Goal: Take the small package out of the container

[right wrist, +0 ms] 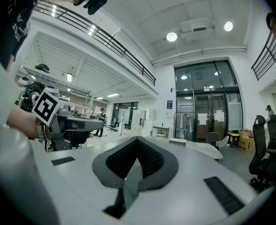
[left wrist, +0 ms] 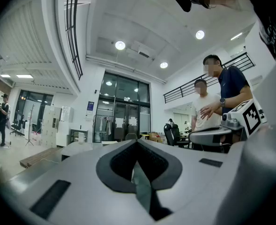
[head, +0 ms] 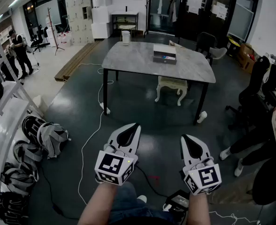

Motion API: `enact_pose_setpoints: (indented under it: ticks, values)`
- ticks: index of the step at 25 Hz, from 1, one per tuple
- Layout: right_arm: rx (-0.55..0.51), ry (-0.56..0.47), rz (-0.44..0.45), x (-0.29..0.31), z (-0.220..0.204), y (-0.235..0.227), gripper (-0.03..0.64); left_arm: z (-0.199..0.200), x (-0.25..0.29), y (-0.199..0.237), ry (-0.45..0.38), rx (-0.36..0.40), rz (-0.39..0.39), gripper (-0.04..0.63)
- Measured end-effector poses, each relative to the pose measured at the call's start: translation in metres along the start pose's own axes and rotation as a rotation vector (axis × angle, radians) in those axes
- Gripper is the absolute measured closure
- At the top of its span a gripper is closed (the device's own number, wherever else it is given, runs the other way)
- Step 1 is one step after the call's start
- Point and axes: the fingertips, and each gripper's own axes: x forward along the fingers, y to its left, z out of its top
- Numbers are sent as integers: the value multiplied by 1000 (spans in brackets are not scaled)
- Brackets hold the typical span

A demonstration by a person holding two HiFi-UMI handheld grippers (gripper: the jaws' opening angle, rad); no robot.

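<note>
Container (head: 164, 54): a low grey box that sits on the table (head: 128, 60), toward the table's far right part, with a white jug (head: 126, 37) at the table's far edge to its left. From this distance its inside cannot be seen, so the small package cannot be made out; nothing lies on the table beside the box and the jug. A pale stool (head: 172, 85) stands under the table on its near right side. Both hands are held level on the near side of the table, well apart from it, over the dark floor (head: 142, 121), pointing toward it. The left claw (head: 137, 124) has its tips pressed together with nothing between them, and its own view shows the dark pads (left wrist: 114, 165) meeting at the front. The right claw (head: 184, 137), just beside it, is likewise pressed together and empty, its pads (right wrist: 152, 161) closed to a point. Bare forearms (head: 100, 205) reach in from the bottom edge behind the marker cubes.
</note>
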Motion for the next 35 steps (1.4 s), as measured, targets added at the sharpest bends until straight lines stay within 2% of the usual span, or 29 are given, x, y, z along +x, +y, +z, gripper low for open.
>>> enact_pose_setpoints:
  ticks: [10, 17, 23, 35]
  values:
    - [3, -19, -7, 10, 0, -30, 592, 4, 38, -10, -3, 29, -25, 584]
    - [15, -29, 31, 36, -5, -49, 592, -3, 78, 1, 4, 24, -30, 584]
    - [9, -11, 25, 86, -12, -83, 592, -8, 133, 32, 1, 15, -37, 584]
    - [-17, 19, -9, 239, -1, -162, 592, 3, 284, 127, -17, 6, -85, 584]
